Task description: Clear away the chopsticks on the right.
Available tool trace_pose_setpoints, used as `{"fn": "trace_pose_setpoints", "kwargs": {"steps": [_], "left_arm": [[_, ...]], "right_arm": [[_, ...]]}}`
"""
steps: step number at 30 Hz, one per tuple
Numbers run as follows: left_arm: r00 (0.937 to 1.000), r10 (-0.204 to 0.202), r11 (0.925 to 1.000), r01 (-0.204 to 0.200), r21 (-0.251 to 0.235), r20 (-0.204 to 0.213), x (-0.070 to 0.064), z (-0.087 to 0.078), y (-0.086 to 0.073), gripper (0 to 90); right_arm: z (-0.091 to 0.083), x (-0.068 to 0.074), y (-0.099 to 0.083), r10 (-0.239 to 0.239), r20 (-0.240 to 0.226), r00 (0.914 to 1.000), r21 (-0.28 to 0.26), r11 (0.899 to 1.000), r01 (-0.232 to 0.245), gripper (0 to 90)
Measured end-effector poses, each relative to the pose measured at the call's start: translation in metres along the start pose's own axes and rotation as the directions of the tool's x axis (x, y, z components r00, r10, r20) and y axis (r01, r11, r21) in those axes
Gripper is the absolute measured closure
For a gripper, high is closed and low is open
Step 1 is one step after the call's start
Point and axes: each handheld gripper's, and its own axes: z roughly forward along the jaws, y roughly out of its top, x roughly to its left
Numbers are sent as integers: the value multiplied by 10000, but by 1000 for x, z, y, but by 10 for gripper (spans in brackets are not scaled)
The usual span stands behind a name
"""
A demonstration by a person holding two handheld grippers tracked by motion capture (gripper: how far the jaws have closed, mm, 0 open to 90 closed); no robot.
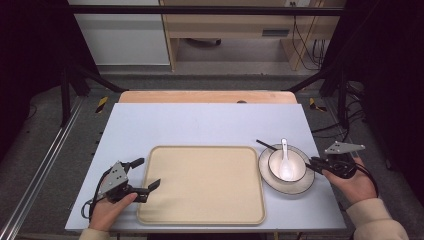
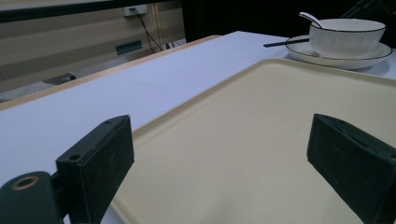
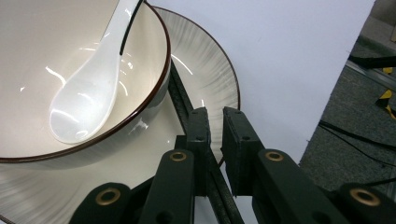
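A beige tray [image 1: 200, 185] [image 2: 257, 140] lies mid-table. My left gripper [image 1: 148, 172] [image 2: 222, 140] is open at its left edge, one jaw over the table and one over the tray, holding nothing. To the right, a white bowl [image 1: 275, 162] [image 3: 46, 46] with a white spoon [image 1: 285, 160] [image 3: 84, 102] in it stands on a plate [image 1: 300, 186] [image 3: 205, 70]. Black chopsticks [image 1: 264, 145] [image 3: 180, 98] lie across the plate and pass under the bowl. My right gripper [image 1: 314, 164] [image 3: 215, 121] is at the plate's right rim, shut on the chopsticks' near end.
The pale blue table [image 1: 200, 125] has bare room behind the tray and to its left. Its right edge is close to my right hand, with floor and cables beyond. Farther back stand a wooden strip and furniture.
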Motion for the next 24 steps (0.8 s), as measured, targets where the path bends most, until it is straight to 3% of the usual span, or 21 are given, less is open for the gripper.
{"fn": "trace_pose_setpoints", "kwargs": {"steps": [4,14,24], "left_arm": [[10000,-2,10000,2,8,11,0,0,0,71],[10000,8,10000,-8,66,3,0,1,-1,73],[10000,30,9999,-30,110,9,-1,1,-1,74]], "right_arm": [[2,3,0,-73,-259,9996,76,9999,75,819],[9,0,0,-199,-199,9996,225,9995,204,826],[17,-4,-1,-12,-289,9996,398,9992,24,815]]}}
